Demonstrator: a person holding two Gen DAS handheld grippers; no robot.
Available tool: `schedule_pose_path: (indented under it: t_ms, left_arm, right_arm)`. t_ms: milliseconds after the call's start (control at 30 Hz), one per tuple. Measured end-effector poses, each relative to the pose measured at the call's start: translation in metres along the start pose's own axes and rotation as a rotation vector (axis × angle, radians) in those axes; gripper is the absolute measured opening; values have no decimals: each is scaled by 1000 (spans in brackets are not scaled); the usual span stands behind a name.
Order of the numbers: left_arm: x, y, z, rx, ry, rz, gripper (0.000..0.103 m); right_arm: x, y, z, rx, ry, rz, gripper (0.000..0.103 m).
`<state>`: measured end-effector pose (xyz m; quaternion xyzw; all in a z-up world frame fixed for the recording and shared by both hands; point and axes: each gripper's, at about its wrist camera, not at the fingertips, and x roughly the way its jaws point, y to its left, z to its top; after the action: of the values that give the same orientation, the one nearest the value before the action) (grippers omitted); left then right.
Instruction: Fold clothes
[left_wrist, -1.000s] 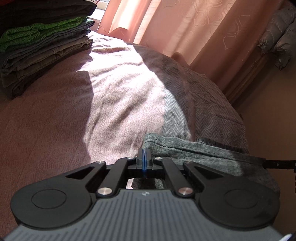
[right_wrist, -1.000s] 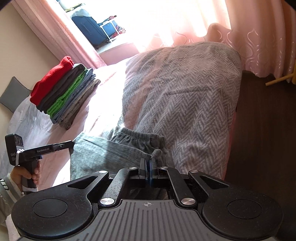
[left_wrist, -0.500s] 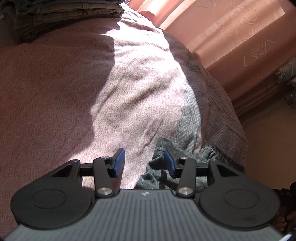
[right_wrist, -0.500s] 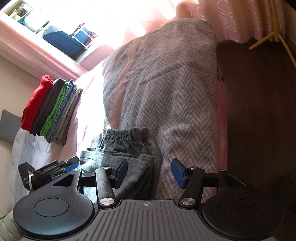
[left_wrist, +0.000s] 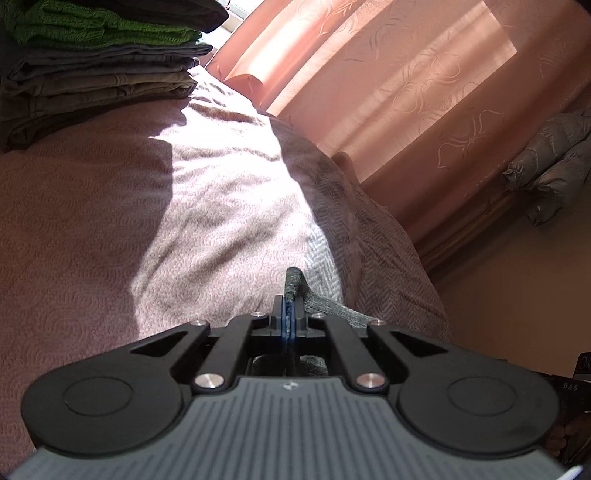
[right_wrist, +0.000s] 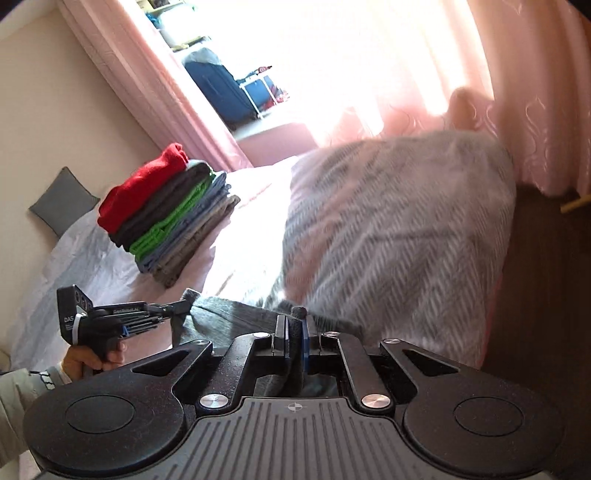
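A dark grey garment (right_wrist: 236, 317) lies on the bed near its front edge. My left gripper (left_wrist: 287, 314) is shut on a fold of the grey garment (left_wrist: 293, 282), which sticks up between its blue pads. My right gripper (right_wrist: 293, 332) is shut on a thick fold of the same garment at its right side. The left gripper also shows in the right wrist view (right_wrist: 181, 308), pinching the garment's left edge. A stack of folded clothes (right_wrist: 166, 214), red on top, stands farther back on the bed; it also shows in the left wrist view (left_wrist: 99, 70).
The bed has a pink cover (left_wrist: 110, 240) and a grey herringbone blanket (right_wrist: 388, 229) draped over its right side. Pink curtains (left_wrist: 388, 74) hang behind. A grey cushion (right_wrist: 62, 201) leans on the wall. Dark floor (right_wrist: 546, 295) lies to the right of the bed.
Both grippers opened half a second ago and have now shut again on folds of the grey garment. Both cameras have tilted up from the garment toward the bed and stack.
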<state>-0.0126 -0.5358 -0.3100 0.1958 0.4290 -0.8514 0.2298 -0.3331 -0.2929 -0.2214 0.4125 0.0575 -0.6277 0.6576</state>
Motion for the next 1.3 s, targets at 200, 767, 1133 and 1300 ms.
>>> schedule_pose_path:
  t_ms: [200, 767, 1133, 1300]
  left_arm:
    - [26, 2, -10, 26, 122, 88, 0]
    - [57, 15, -19, -62, 193, 51, 32]
    - [44, 6, -19, 5, 141, 26, 3]
    - [25, -4, -6, 23, 25, 7, 3]
  right_arm:
    - [21, -18, -7, 77, 99, -43, 5]
    - [23, -57, -32, 348, 145, -115, 61]
    - [19, -27, -15, 126, 92, -68, 4]
    - [9, -13, -1, 45, 8, -36, 4]
